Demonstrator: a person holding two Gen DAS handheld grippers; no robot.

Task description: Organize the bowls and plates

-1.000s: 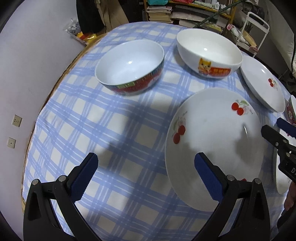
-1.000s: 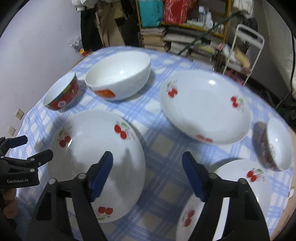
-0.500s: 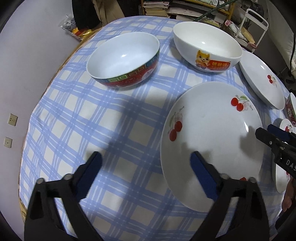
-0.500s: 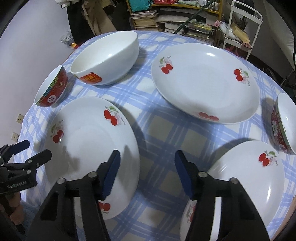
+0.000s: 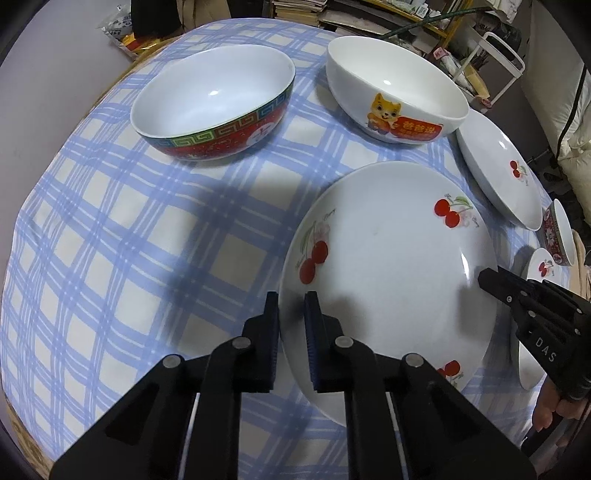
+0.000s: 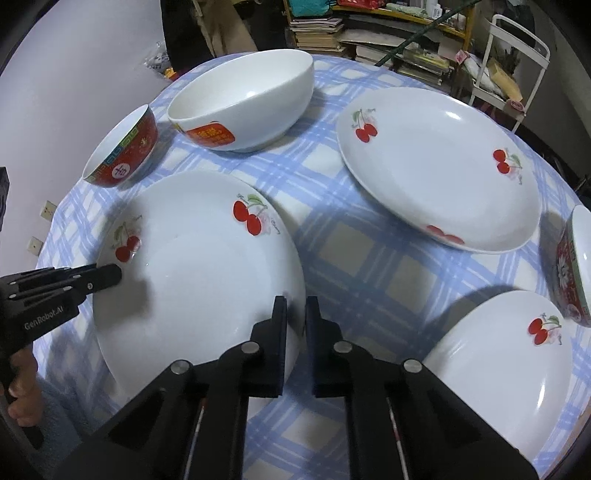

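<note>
A white cherry plate (image 5: 388,277) (image 6: 192,295) lies on the blue checked tablecloth (image 5: 129,258). My left gripper (image 5: 292,310) straddles its left rim, jaws closing with the pads against the rim. My right gripper (image 6: 297,306) pinches the opposite rim the same way, jaws closing. Each gripper shows in the other's view: right gripper (image 5: 487,278), left gripper (image 6: 110,275). Beyond stand a red patterned bowl (image 5: 218,110) (image 6: 122,155) and a white cat-print bowl (image 5: 395,99) (image 6: 243,107).
A second cherry plate (image 6: 436,170) lies at the back right, a third (image 6: 506,362) at the near right, with a small red bowl (image 6: 576,266) between them. Book shelves (image 6: 369,29) and a white cart (image 6: 517,55) stand behind the round table. A wall is on the left.
Both pairs of jaws went from wide open to nearly together, each closing on a rim of the near cherry plate. Both views tipped slightly further down.
</note>
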